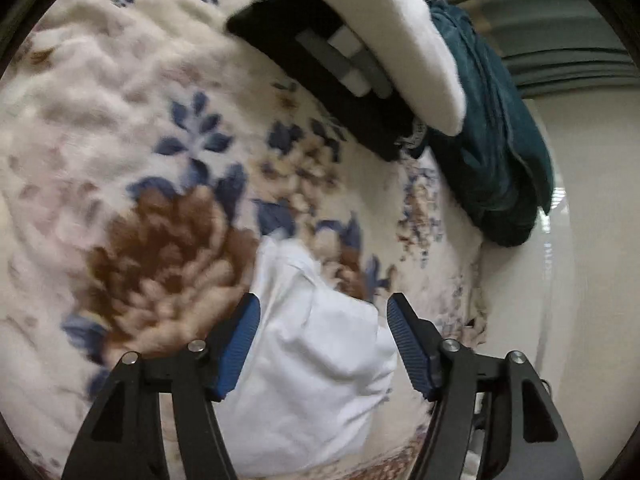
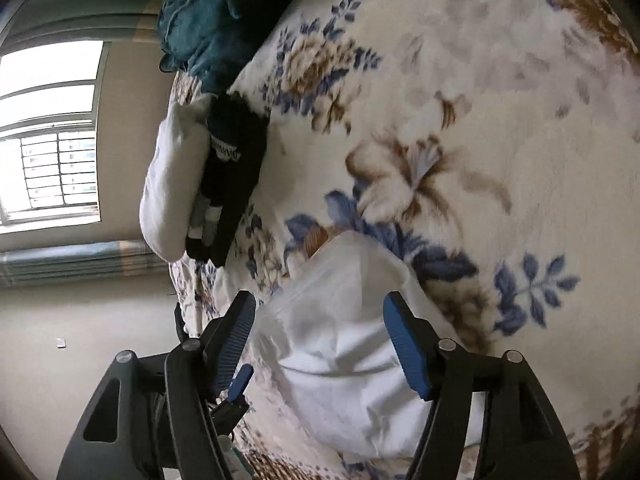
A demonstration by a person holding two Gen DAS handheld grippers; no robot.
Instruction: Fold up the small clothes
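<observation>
both grippers, left (image 1: 323, 312) and right (image 2: 320, 310), hang unclenched over a seemingly folded white garment (image 1: 316, 364) on the floral blanket (image 1: 120, 120).

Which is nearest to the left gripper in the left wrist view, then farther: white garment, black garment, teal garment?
1. White garment, between the open fingers of the left gripper.
2. Black garment, upper centre, and teal garment, upper right: too close to call.

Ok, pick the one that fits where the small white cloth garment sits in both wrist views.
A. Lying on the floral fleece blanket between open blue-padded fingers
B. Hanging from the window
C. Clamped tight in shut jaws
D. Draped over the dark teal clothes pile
A: the small white cloth garment lies on the floral fleece blanket between the open left gripper and, likewise, the right gripper.
</observation>
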